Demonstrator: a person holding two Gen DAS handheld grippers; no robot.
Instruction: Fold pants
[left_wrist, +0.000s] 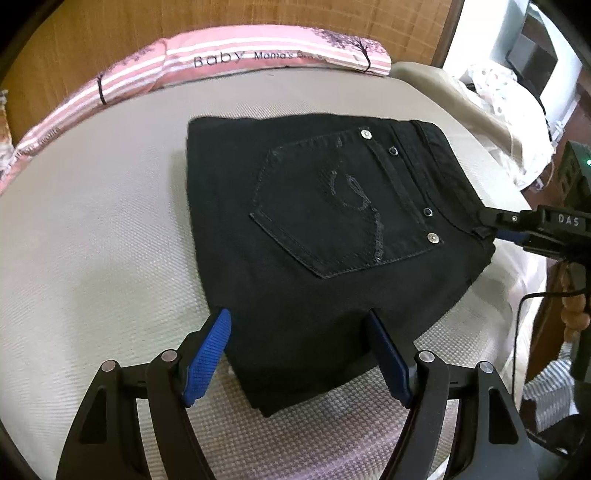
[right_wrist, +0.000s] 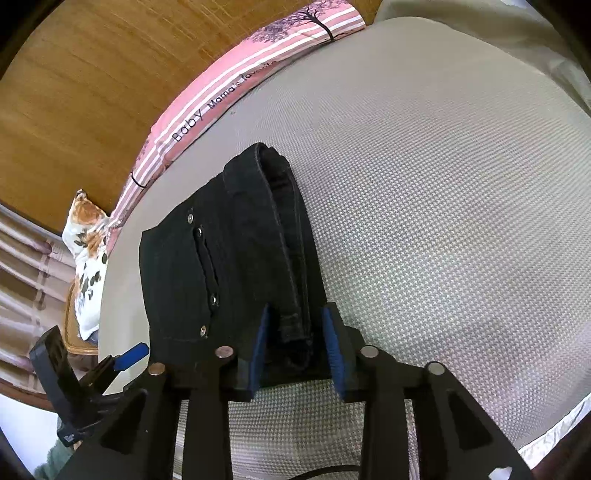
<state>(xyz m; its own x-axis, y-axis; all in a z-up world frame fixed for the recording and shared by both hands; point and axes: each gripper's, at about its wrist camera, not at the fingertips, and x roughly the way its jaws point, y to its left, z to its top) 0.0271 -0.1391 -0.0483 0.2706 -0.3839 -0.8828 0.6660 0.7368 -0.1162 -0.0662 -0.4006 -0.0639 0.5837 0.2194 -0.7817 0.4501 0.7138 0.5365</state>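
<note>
While the black pants (left_wrist: 317, 229) lie folded small on the gray bed (left_wrist: 92, 240), the left gripper (left_wrist: 299, 350) sits wide open at their near edge. The right gripper (right_wrist: 295, 347) seems released too, its pads around the waistband, maybe not squeezing. A pink blanket (left_wrist: 258, 48) lies behind.

Both views bright, soft daylight, no hard shadows. Left wrist view: window area (left_wrist: 480, 40) far right beyond the fingers blown out to white. Black pants (left_wrist: 314, 229) stay dark but stitching and rivets are readable; faint shadow along their edge on the mattress (left_wrist: 92, 240). Heavy fisheye bending and dark vignette at all corners. Slight softness toward edges, centre sharp.
</note>
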